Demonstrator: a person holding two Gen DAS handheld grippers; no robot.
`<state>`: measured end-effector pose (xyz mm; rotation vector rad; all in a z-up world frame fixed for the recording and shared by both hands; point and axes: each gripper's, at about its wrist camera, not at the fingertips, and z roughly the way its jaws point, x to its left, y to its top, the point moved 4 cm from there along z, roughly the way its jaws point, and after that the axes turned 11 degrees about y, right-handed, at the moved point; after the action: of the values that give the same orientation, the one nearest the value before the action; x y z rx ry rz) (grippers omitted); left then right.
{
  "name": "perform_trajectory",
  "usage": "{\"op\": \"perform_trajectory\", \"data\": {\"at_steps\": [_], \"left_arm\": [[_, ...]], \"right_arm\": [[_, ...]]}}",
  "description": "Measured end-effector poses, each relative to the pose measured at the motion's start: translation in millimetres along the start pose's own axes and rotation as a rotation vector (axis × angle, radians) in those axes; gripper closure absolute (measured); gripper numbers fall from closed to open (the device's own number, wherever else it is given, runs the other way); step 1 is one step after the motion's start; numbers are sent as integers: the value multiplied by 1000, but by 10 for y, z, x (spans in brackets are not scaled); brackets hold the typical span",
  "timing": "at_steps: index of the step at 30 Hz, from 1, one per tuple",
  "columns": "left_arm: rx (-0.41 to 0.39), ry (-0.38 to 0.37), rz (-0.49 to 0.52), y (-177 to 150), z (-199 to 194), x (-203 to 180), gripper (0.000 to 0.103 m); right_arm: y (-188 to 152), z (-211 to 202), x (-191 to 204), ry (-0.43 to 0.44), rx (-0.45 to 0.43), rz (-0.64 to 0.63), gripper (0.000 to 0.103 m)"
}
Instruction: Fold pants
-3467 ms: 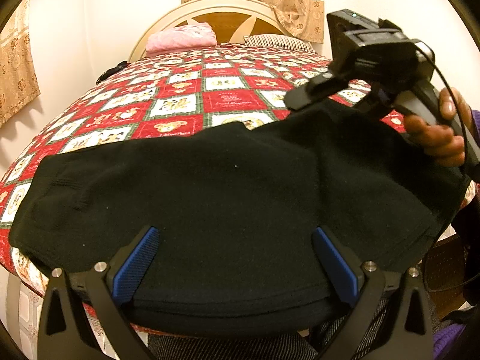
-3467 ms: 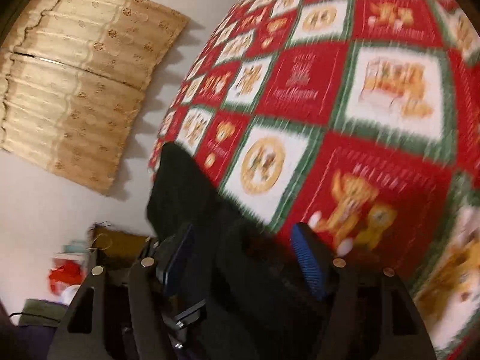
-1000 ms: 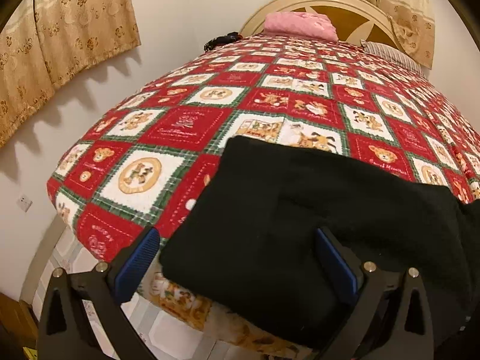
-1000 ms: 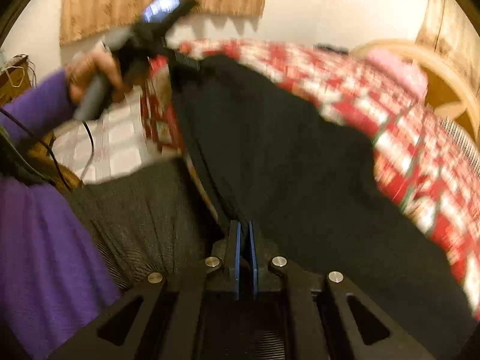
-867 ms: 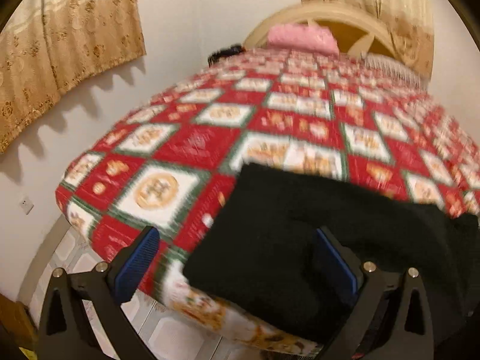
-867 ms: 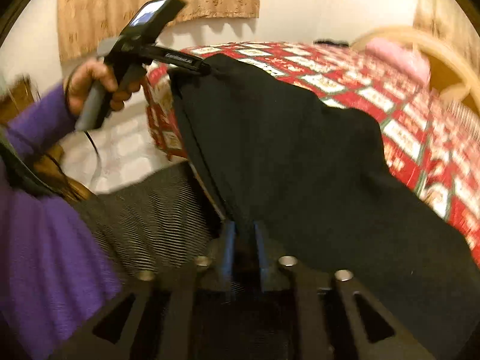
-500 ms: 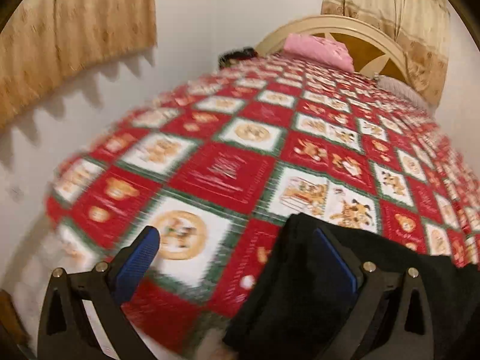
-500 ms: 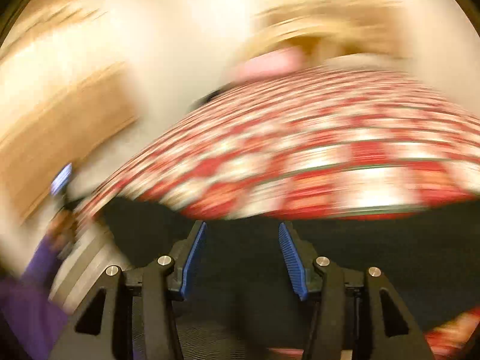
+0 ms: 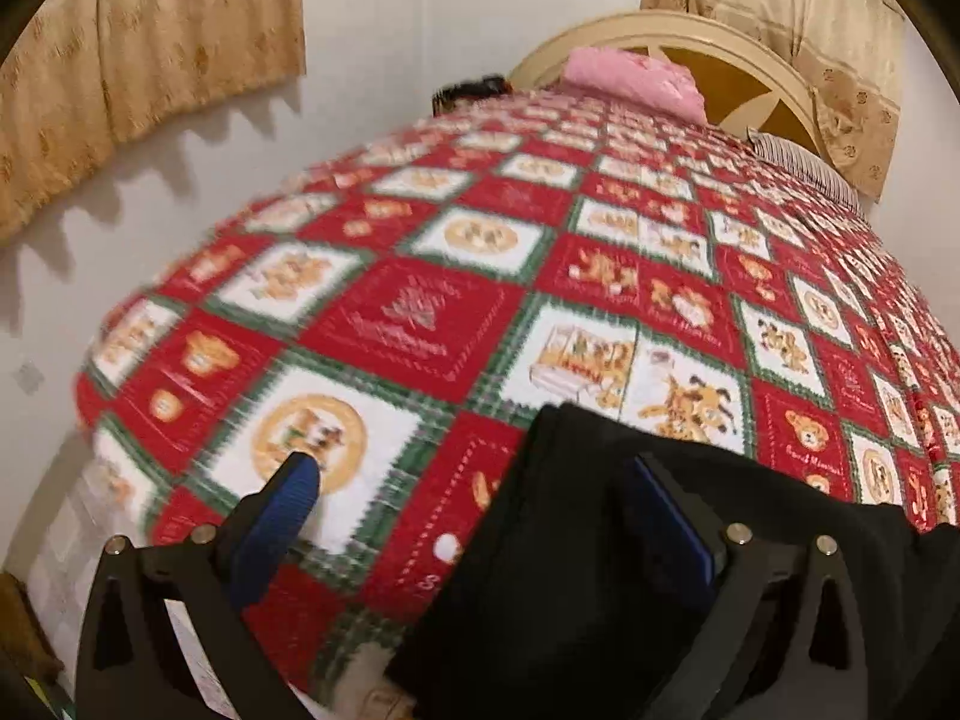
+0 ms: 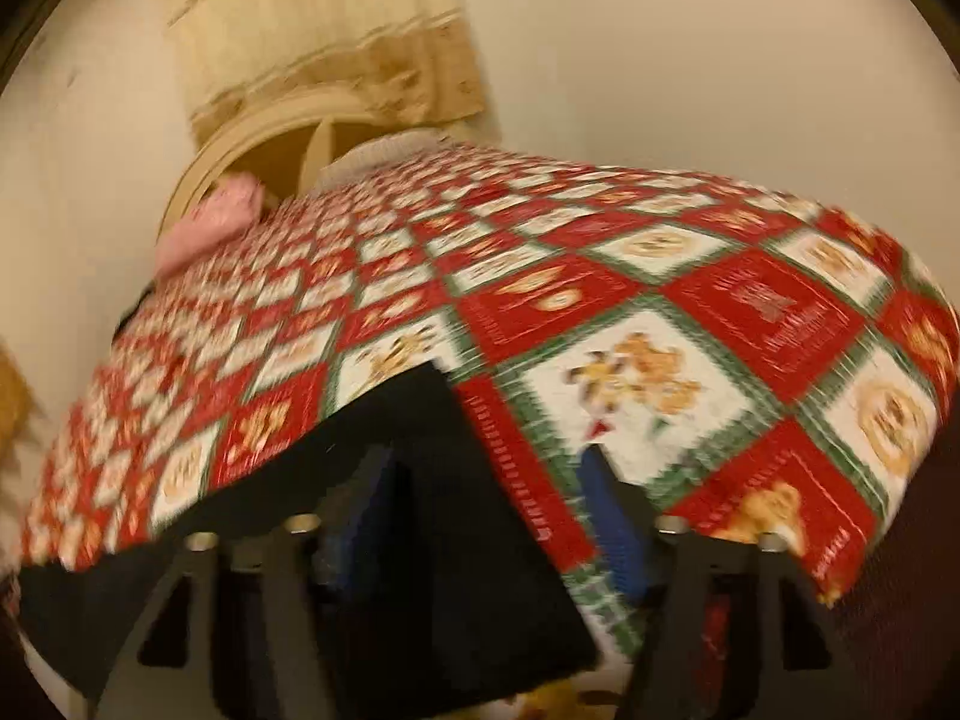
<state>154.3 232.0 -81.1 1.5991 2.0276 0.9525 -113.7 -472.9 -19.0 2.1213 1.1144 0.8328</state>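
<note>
Blurring black pants [image 10: 384,480], lower edge cut off, both tongs [image 9: 474,510] [image 10: 486,516] spread, empty.

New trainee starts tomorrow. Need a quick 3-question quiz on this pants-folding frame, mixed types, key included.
1. True or false: the left gripper is clamped shut on the black pants.
2. What lies against the headboard? A) pink pillow B) blue towel C) laptop
3. Fill in: the pants lie on a red, white and green ____.

Key: 1 false, both grippers, including the right gripper, are open. 2 A, the pink pillow. 3 quilt.
</note>
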Motion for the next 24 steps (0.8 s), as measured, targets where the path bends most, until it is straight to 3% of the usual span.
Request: {"op": "perform_trajectory", "data": {"at_steps": [3,4,5,6,10,17,20,24], "left_arm": [[-43,7,18,38,-122,-52,0],[-54,0,30,50,-166,-115,0],[-61,-9,40,54,-194,-174,0],[-67,-22,51,49,-234,-239,0],[-97,-94,106,3,-432,-583,0],[-119,-241,187,-143,-871,-1287,0],[-146,-284,234,-255,-1070,-1593,0],[-139,-330,328,-509,-1213,-2010,0]], "right_arm": [[-42,80,189,-43,91,-159,34],[-76,81,240,-40,103,-191,42],[-100,53,298,-15,113,-212,57],[-116,30,312,-25,116,-219,60],[-118,-111,270,-18,95,-177,92],[134,-683,173,-50,-127,-137,95],[90,-723,-81,-108,-139,-82,98],[-161,-519,-383,-100,-80,7,98]]}}
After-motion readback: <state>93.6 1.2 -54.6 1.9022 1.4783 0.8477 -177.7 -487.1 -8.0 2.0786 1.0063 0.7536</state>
